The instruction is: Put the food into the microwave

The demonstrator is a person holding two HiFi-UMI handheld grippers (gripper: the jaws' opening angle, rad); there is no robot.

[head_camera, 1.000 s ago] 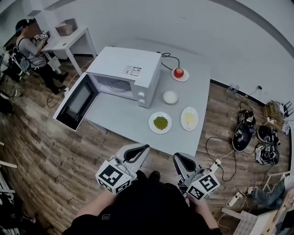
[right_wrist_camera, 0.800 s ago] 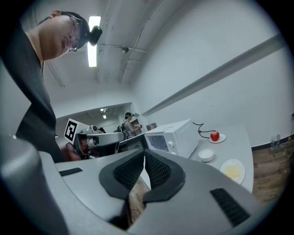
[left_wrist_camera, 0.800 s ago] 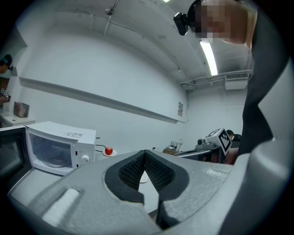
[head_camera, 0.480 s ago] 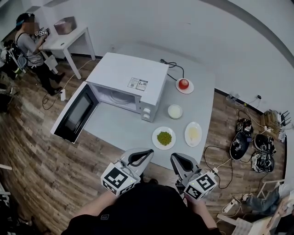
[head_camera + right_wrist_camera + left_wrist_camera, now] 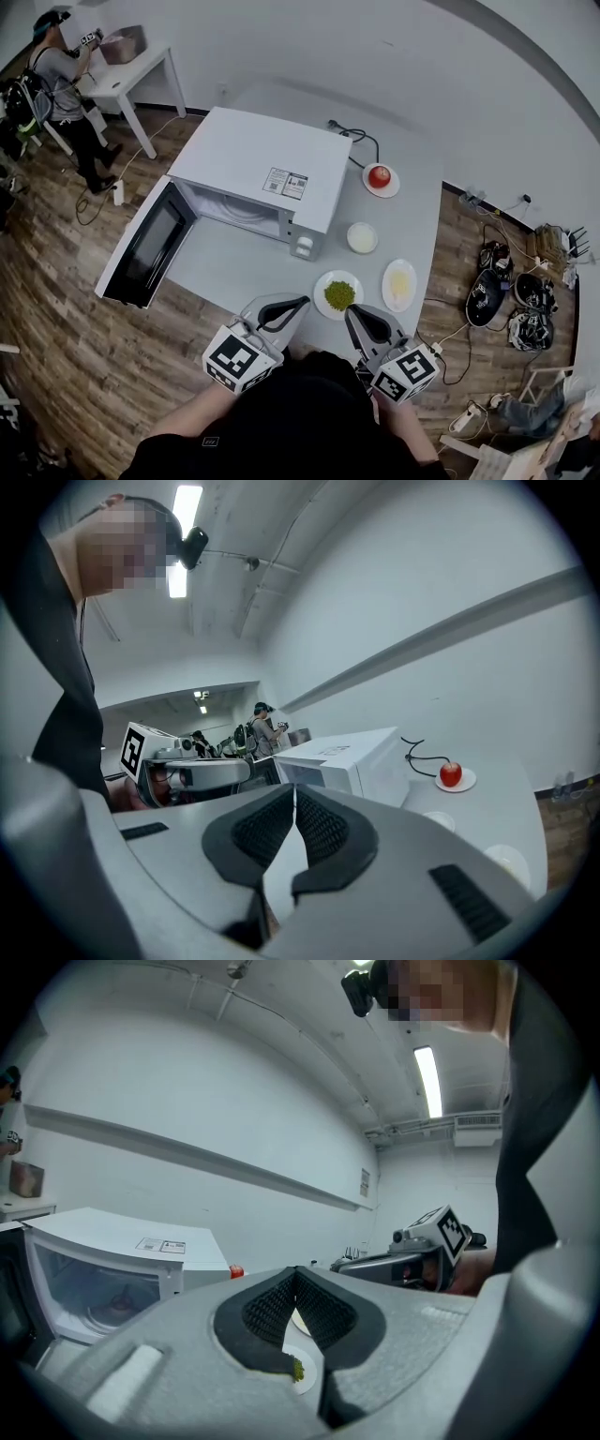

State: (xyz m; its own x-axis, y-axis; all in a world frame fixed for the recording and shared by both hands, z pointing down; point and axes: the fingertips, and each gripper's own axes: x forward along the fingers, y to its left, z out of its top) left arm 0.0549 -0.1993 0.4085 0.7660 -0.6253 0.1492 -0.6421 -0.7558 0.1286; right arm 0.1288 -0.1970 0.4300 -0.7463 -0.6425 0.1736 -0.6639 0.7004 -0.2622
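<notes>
Left hand-held gripper (image 5: 296, 1274), ribbed jaws together; boxy white microwave (image 5: 253, 173) open.

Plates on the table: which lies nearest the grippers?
The green-food plate, just ahead of the left gripper and right gripper; the yellow-food plate, white bowl and red-fruit plate sit farther back.

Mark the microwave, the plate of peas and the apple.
White box microwave (image 5: 253, 155): head view, top panel.
Round white plate of green peas (image 5: 322, 281): head view, bare rim.
Round red apple (image 5: 379, 175): head view, its middle.
</notes>
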